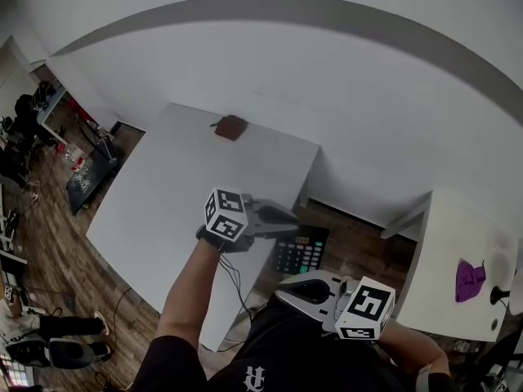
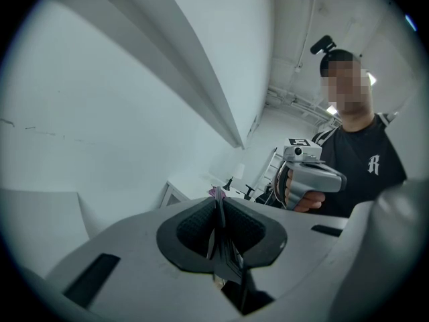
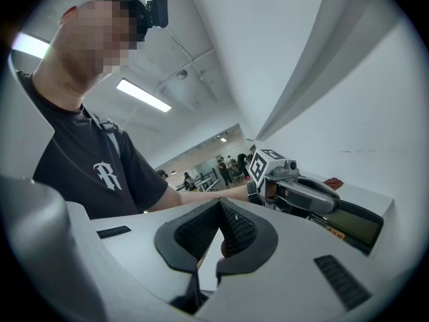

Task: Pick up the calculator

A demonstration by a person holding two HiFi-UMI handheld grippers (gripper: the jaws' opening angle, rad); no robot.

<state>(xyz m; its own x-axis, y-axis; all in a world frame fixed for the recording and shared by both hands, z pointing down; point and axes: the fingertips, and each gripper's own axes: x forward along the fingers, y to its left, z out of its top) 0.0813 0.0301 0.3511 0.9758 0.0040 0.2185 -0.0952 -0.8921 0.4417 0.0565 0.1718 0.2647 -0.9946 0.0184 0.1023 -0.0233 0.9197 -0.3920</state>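
The calculator [image 1: 301, 250], dark with coloured keys, hangs in the air off the white table's right edge, gripped at its top edge by my left gripper [image 1: 289, 217]. In the left gripper view it shows edge-on as a thin dark slab [image 2: 225, 248] pinched between the black pads. The right gripper view shows it as a flat dark panel [image 3: 354, 223] jutting from the left gripper. My right gripper [image 1: 282, 292] is lower, near the person's body, and points left. Its pads [image 3: 220, 210] meet at the tips with nothing between them.
A white table [image 1: 180, 186] stands to the left with a small brown object [image 1: 231, 126] at its far edge. A second white table [image 1: 453, 243] at the right carries a purple thing [image 1: 468, 280]. Wooden floor lies between them, with a white wall behind.
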